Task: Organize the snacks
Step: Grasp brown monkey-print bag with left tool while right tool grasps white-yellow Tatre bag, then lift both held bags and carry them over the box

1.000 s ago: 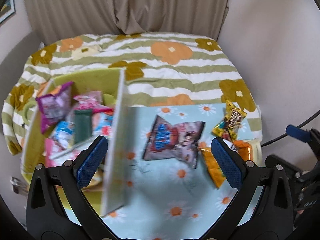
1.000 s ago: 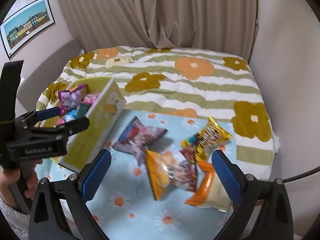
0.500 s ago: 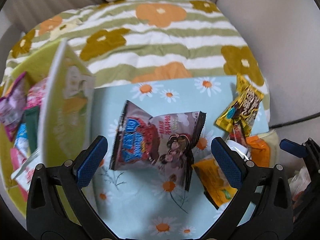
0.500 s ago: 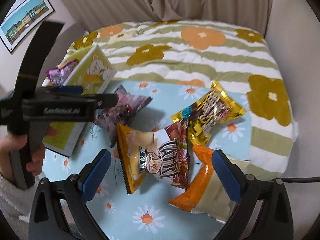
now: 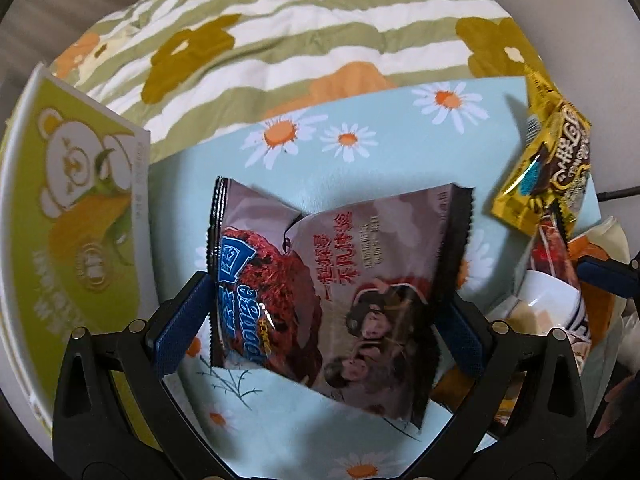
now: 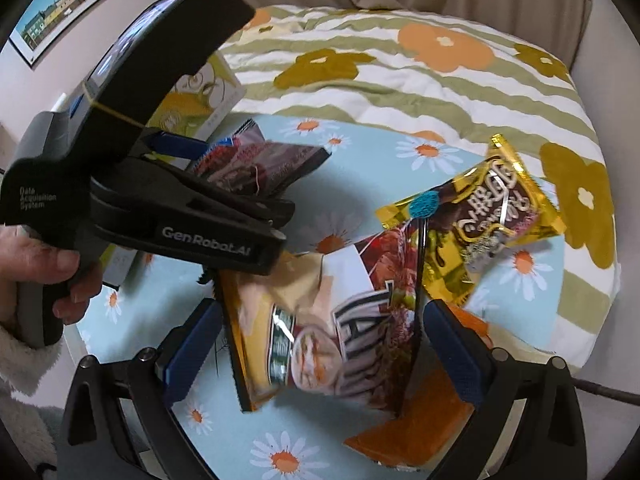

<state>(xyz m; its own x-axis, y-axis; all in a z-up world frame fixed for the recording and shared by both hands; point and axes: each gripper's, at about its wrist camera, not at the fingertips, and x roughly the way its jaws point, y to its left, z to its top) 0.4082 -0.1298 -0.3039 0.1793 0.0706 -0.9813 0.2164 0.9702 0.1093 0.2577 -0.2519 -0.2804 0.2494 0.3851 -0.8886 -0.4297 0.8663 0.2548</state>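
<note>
I note glossy film on the grey-and-red snack packet (image 5: 340,280), with highlights across its print. The gold packet (image 6: 480,212) looks like crinkled metallic foil, strongly reflective. The yellow chip bag (image 6: 316,336) is shiny plastic film. The green box (image 5: 76,216) appears to be smooth printed cardboard. The daisy cloth (image 5: 360,136) is matt fabric; the striped bed cover (image 5: 320,32) is quilted, matt. Both the left hand-held gripper (image 5: 320,316) and the right hand-held gripper (image 6: 320,344) show matt black plastic with ribbed blue pads (image 5: 180,320).
</note>
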